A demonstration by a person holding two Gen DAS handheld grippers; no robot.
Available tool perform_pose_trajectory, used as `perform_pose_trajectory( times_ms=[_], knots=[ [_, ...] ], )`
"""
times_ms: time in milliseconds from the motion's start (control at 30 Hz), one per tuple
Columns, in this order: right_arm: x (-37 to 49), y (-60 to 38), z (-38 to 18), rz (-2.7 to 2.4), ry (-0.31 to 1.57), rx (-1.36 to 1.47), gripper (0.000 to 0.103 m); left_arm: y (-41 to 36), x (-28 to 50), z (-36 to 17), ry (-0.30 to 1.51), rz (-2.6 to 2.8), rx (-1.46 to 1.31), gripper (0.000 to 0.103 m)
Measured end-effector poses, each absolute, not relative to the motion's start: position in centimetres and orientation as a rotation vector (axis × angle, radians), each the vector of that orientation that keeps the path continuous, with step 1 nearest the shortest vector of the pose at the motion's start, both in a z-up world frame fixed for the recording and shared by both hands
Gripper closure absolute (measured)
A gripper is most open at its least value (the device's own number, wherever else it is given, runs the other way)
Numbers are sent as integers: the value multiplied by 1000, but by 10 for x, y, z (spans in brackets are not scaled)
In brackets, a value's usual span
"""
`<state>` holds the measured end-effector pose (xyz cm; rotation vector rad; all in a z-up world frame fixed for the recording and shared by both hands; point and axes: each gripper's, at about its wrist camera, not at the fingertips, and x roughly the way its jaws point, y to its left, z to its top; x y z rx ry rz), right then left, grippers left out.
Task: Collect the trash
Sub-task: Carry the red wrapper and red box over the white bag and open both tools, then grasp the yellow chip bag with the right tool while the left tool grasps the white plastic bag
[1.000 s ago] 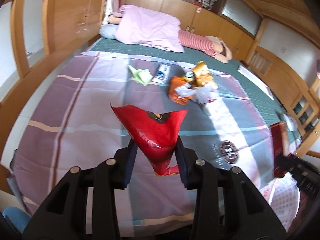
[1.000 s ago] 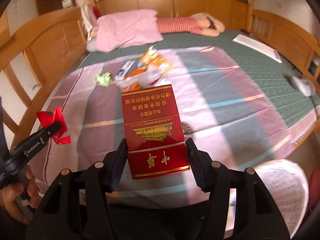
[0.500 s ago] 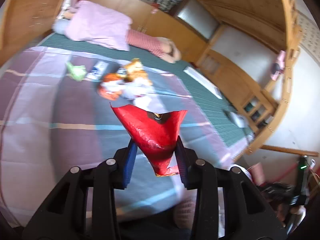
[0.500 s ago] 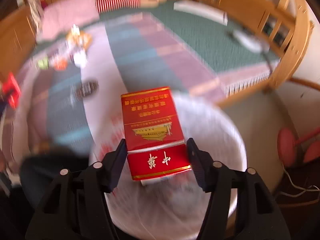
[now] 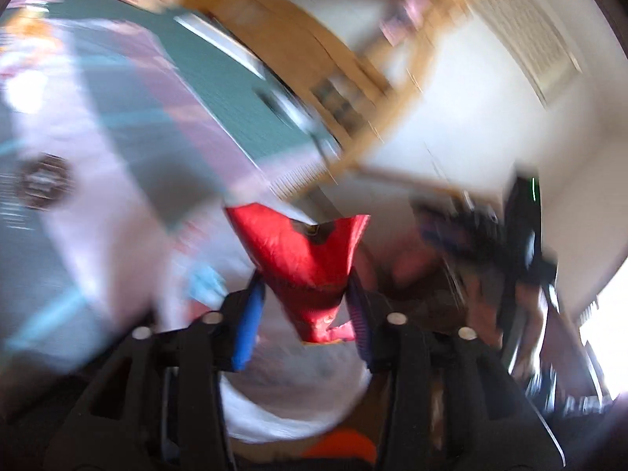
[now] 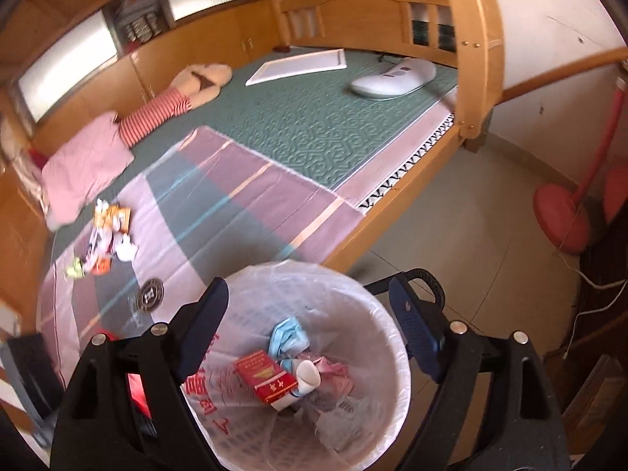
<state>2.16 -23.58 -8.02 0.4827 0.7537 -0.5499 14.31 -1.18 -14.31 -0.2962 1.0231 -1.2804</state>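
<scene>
Both tongs are unloading red trash over the lined bin beside the bed.

The right tongs [image 6: 310, 329] are spreading wide with nothing between them; the red-and-gold cardboard cigarette box [image 6: 265, 380] is lying inside the white plastic-lined wastebasket [image 6: 388, 388], among blue and pink scraps at its centre. The left tongs [image 5: 306, 310] are also opening, with the crumpled red foil wrapper [image 5: 302, 263] sitting between the blue pads, which appear to be no longer pinching it; the blurred bin rim is showing at 6 o'clock below. The risk is that the light wrapper is likely clinging to a pad or drifting past the rim onto the floor, since the view is smeared with fast motion. More wrappers [image 6: 108, 235] are waiting on the striped bedsheet [image 6: 235, 196] at 9 o'clock.
</scene>
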Motion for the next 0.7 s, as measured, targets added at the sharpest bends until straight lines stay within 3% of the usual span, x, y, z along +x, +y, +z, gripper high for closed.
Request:
perform_pose_trajectory(
  times_ms=[67,200,500,700],
  knots=[
    [18,-240,-80,-548,749,494,21,-35,126,-151,1052,-1281,-181,24],
    [30,-233,-77,-545,741,456,21,-28,123,-140,969,-1200,-58,14],
    [162,-144,-64,-245,742,365,19,139,225,-85,806,-560,-124,9],
    [327,-47,-84,-32,793,275,14,272,271,-125,876,-186,-444,8]
  ],
)
